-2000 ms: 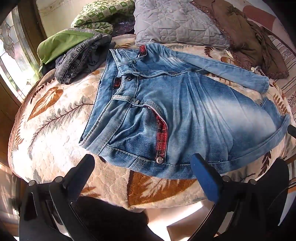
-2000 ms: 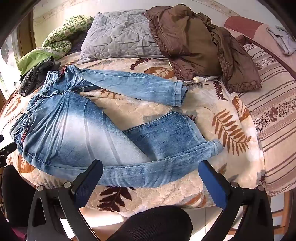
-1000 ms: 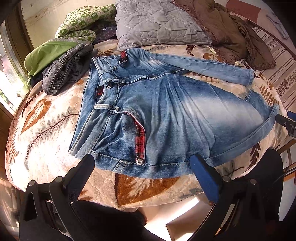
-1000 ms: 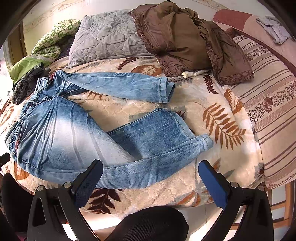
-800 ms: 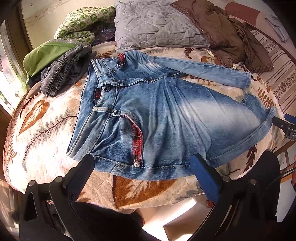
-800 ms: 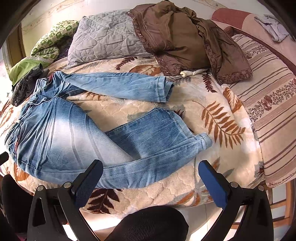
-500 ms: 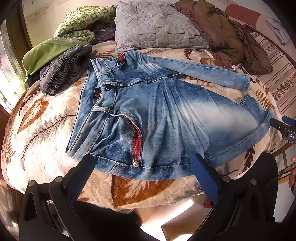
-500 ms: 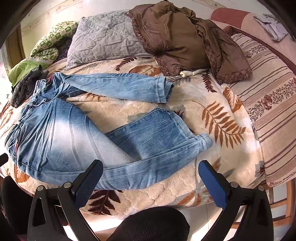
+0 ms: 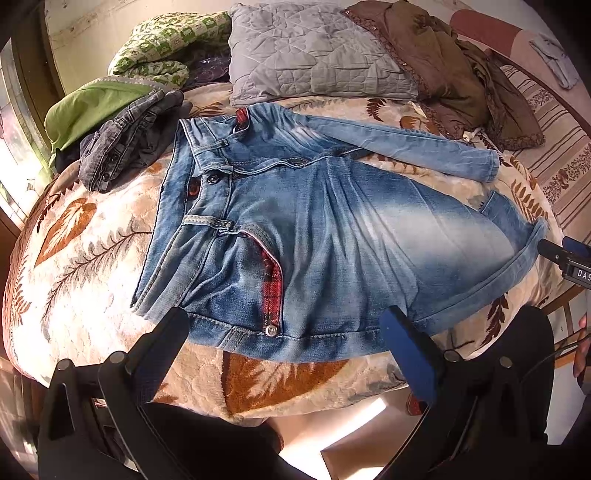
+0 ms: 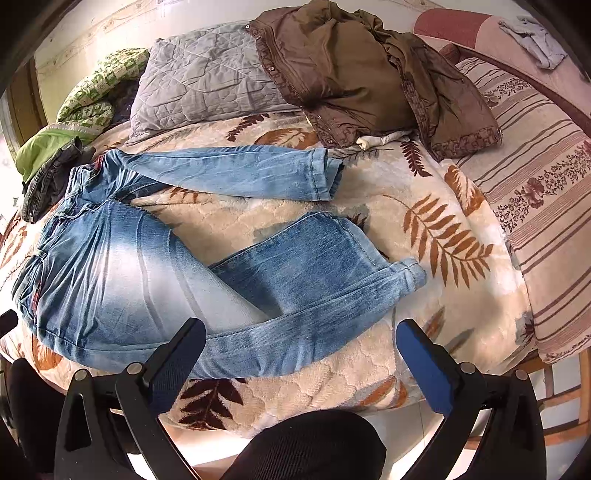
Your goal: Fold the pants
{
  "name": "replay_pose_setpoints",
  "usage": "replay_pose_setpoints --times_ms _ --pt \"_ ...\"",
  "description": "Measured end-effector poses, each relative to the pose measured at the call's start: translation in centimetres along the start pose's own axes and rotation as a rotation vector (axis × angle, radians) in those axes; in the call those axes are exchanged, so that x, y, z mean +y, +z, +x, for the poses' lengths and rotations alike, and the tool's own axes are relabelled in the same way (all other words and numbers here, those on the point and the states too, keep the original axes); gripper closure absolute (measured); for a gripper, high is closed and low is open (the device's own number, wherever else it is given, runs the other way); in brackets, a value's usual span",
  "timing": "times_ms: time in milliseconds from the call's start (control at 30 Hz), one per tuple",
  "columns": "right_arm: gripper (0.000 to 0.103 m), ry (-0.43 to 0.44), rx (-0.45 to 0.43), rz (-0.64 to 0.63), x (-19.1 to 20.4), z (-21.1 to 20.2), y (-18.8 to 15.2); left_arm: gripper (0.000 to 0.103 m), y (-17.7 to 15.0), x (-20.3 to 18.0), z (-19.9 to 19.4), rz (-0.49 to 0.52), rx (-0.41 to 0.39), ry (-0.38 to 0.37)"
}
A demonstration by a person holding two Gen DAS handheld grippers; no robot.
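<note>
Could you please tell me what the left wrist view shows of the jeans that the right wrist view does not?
Only the left wrist view shows the dark waistband button and red plaid pocket lining. Only the right wrist view shows the near leg's folded-back lower part with its cuff. Both show the faded blue denim jeans unfolded on the leaf-patterned bed cover, the grey quilted pillow, and open fingers holding nothing.

A big bed (image 10: 461,206) fills the room, covered by a soft cream blanket (image 9: 85,258) with brown leaves; a striped sheet (image 10: 546,206) lies at 3 o'clock; a grey pillow (image 10: 207,81) sits at 12 o'clock, with a brown coat (image 10: 362,74) just beside it; a green cloth (image 9: 92,110) lies at 10 o'clock; the pale wall (image 10: 110,29) stands behind; bright sun comes in through a window (image 9: 18,147) at 9 o'clock; the floor (image 10: 406,417) looks light.
</note>
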State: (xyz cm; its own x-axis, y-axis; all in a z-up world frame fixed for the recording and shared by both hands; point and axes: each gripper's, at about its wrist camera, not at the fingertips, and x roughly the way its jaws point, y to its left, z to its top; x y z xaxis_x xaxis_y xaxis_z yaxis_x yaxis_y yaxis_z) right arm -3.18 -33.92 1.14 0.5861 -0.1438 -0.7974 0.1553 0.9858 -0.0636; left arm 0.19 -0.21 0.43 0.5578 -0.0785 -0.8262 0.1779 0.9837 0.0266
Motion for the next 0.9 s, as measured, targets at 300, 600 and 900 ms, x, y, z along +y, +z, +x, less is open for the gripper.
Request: replay_pose_setpoints --times_ms 300,600,900 --pt "0.000 0.006 0.005 0.010 -0.3 0.3 0.0 0.000 0.5 -0.1 0.3 0.008 0.002 0.002" --pt "0.000 0.009 -0.003 0.009 -0.5 0.4 0.2 0.000 2.2 -1.3 1.3 0.016 0.033 -0.002" --pt "0.000 -0.037 -0.009 0.020 -2.9 0.6 0.4 0.000 2.7 -2.0 2.3 0.027 0.065 0.012"
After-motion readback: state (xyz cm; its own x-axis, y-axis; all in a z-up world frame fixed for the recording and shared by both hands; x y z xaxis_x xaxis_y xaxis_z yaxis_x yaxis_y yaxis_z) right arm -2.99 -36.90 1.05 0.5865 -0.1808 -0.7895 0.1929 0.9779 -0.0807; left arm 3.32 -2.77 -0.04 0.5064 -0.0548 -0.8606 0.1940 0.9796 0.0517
